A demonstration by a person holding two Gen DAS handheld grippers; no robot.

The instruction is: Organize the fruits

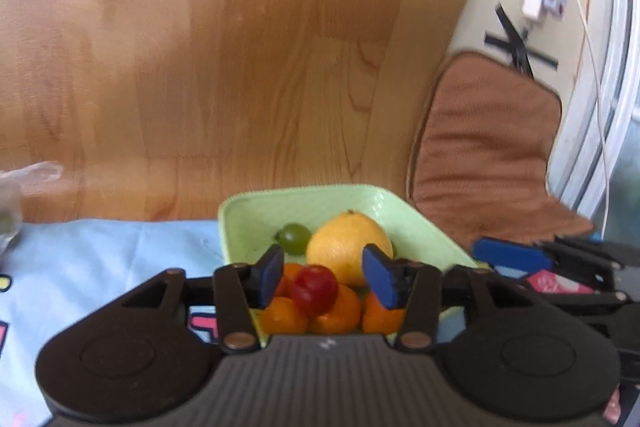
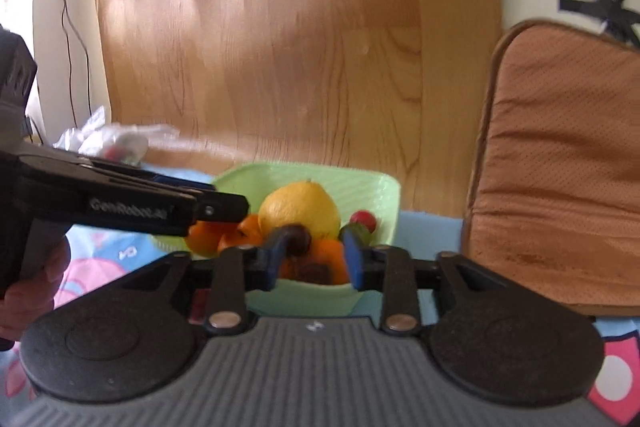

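Wooden floor [image 1: 240,47] behind; one green tray [image 1: 256,211], one lemon [image 1: 348,247], oranges uncountable. "GenRobot.ai" printed on left gripper [image 2: 208,213]. Both grippers, right gripper [image 2: 314,259] included, parted, nothing gripped.

Yellow lemon [image 1: 349,247], pale-green tray [image 1: 256,223]

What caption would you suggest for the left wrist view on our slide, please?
Left gripper open above a green dish holding a lemon, oranges and grapes.

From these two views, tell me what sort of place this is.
Probably a room in a home: a wooden table with a patterned cloth, a cushioned chair beside it, and a green dish of fruit.
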